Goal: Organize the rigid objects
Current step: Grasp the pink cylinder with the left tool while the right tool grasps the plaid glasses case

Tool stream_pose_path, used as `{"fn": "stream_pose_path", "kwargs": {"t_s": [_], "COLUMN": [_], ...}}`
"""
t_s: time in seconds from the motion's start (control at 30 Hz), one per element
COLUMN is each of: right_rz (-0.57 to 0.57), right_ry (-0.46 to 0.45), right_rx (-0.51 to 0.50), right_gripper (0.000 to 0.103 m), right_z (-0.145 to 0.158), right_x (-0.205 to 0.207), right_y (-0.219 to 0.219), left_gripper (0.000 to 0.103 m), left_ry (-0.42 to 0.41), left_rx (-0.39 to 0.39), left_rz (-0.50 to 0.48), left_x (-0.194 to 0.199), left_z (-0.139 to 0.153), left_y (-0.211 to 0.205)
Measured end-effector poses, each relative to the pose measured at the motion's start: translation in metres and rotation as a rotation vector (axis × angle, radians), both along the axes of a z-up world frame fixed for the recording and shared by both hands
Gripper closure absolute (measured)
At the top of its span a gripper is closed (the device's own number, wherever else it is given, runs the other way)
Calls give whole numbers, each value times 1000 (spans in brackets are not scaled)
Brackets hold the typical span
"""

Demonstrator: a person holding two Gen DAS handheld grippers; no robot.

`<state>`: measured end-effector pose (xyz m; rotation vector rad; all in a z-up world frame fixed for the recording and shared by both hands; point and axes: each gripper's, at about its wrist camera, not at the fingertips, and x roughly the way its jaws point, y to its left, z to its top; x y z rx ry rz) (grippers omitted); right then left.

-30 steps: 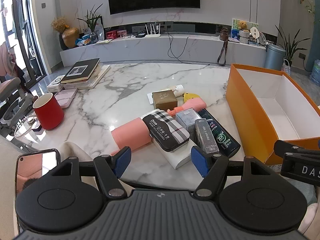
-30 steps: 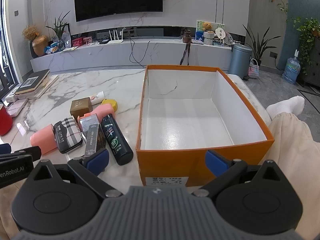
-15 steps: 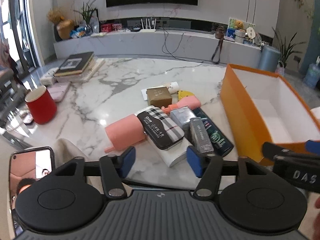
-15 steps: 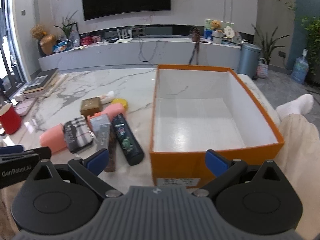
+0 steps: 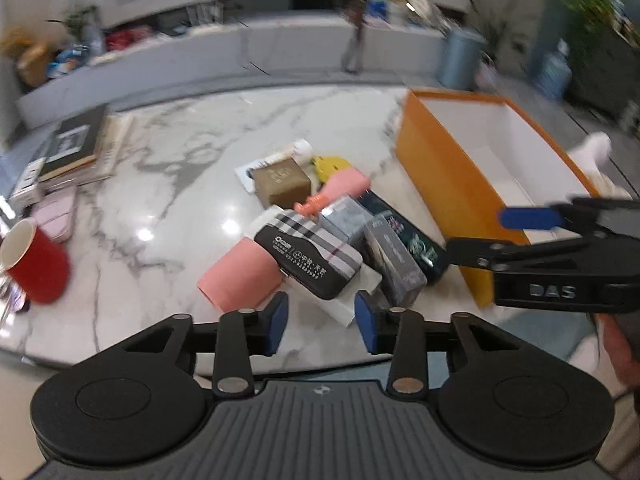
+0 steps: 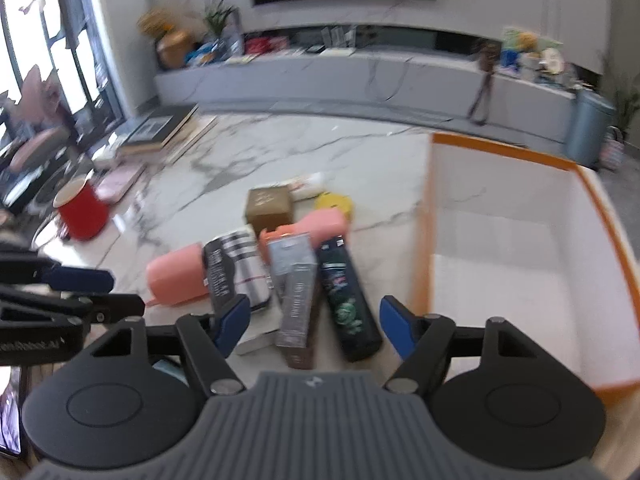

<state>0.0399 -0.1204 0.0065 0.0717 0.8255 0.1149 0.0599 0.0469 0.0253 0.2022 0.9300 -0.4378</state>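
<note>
A pile of small objects lies on the marble table: a plaid case (image 5: 312, 248) on a white box (image 5: 348, 304), a pink roll (image 5: 240, 276), a grey carton (image 5: 394, 260), a dark bottle (image 5: 412, 236) and a brown box (image 5: 282, 182). An orange box (image 5: 440, 184) with a white inside stands to their right. My left gripper (image 5: 321, 320) hovers at the near table edge, its jaws closing on nothing. My right gripper (image 6: 314, 324) hangs over the near ends of the grey carton (image 6: 296, 300) and dark bottle (image 6: 348, 300). Its jaws are closing too, and the pads touch neither.
A red mug (image 5: 36, 264), a pale pink case (image 5: 56, 216) and stacked books (image 5: 76, 144) sit at the table's left. A phone (image 6: 10, 412) shows at the lower left. A person's sock (image 5: 592, 152) lies beyond the orange box. The table's far half is bare marble.
Both grippers' jaws have narrowed, the left much more. The right gripper swung left from the orange box to the pile. The left view tipped down and turned right; both views are now blurred.
</note>
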Motion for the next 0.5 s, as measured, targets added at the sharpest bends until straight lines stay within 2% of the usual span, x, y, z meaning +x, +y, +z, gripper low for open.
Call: {"fn": "stream_pose_path", "kwargs": {"t_s": [0.07,0.2,0.37,0.5], "right_rz": [45,132,249,310], "right_ry": [22,67,115,168], "right_rx": [-5,-11,-51,-72], "right_gripper": [44,44,45,40], "right_z": [-3,-12,-31,-49], "right_x": [13,39,68,87], "right_y": [8,26,51,67], "left_gripper": [59,58,39,31], "left_ry": [11,12,66,87], "left_rx": [25,116,235,313], "left_rz": [-46,-200,-374,-432], "left_x": [12,36,66,88], "left_z": [1,-3,-24,-49], "left_y": [4,5,7,7]}}
